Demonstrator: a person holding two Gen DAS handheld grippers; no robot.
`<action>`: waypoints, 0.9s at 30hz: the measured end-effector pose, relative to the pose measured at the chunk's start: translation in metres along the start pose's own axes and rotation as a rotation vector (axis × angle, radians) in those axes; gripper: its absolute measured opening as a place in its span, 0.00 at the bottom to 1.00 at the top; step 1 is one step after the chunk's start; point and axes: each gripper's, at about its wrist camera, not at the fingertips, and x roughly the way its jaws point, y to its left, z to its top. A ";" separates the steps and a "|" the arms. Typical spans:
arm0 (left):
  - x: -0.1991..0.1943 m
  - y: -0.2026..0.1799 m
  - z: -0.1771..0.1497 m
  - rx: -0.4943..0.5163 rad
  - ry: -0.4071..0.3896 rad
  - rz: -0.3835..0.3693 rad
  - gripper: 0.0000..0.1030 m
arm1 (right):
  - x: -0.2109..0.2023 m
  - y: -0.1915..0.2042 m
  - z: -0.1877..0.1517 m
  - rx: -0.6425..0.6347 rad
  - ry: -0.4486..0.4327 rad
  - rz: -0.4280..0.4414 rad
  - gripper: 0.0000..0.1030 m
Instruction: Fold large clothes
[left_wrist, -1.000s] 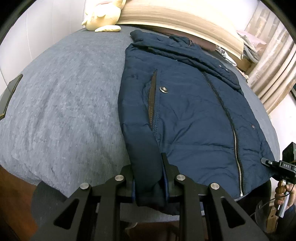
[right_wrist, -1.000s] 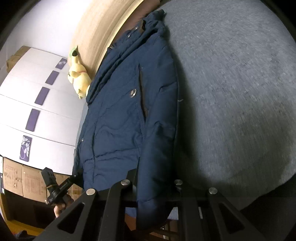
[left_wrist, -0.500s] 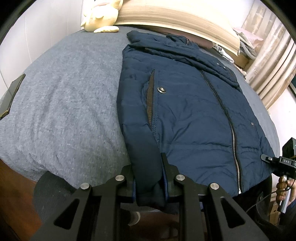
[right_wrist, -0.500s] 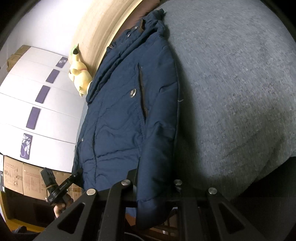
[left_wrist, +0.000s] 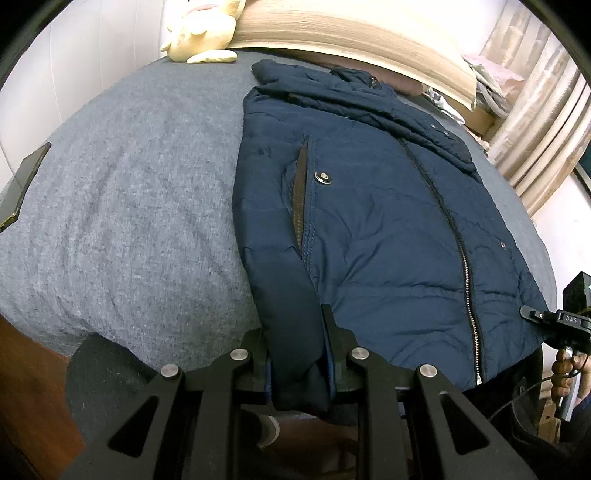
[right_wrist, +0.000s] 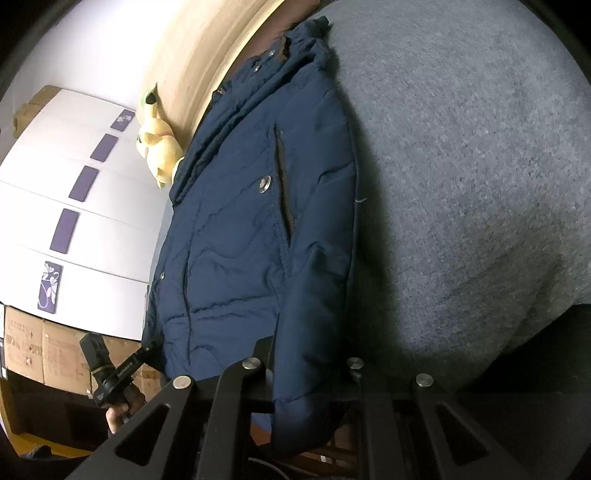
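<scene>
A navy padded jacket (left_wrist: 369, 221) lies front up on the grey bed cover (left_wrist: 129, 192), zipped, hood toward the headboard. My left gripper (left_wrist: 295, 350) is shut on the cuff of the jacket's sleeve (left_wrist: 288, 295) at the bed's near edge. In the right wrist view my right gripper (right_wrist: 306, 369) is shut on the other sleeve's cuff (right_wrist: 317, 314), beside the jacket (right_wrist: 240, 229). Each gripper shows small in the other's view, the right (left_wrist: 565, 321) and the left (right_wrist: 118, 373).
A yellow plush toy (left_wrist: 203, 33) sits by the wooden headboard (left_wrist: 351, 40). A dark phone (left_wrist: 22, 184) lies at the bed's left edge. Curtains (left_wrist: 535, 110) hang to the right. White wardrobe doors (right_wrist: 74, 221) and cardboard boxes (right_wrist: 37, 347) stand beyond the bed.
Both grippers have drawn back slightly toward the bed's near edge with the sleeve cuffs held. The jacket lies much as before.
</scene>
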 end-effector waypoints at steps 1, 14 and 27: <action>0.000 0.000 0.000 0.001 0.000 -0.002 0.21 | 0.000 0.000 0.000 -0.006 0.002 -0.003 0.14; -0.004 -0.003 -0.001 0.010 -0.007 0.001 0.21 | -0.002 0.005 0.001 -0.025 0.011 -0.010 0.13; -0.007 0.003 -0.002 -0.023 -0.014 -0.042 0.20 | -0.004 0.002 0.001 -0.023 0.006 0.011 0.13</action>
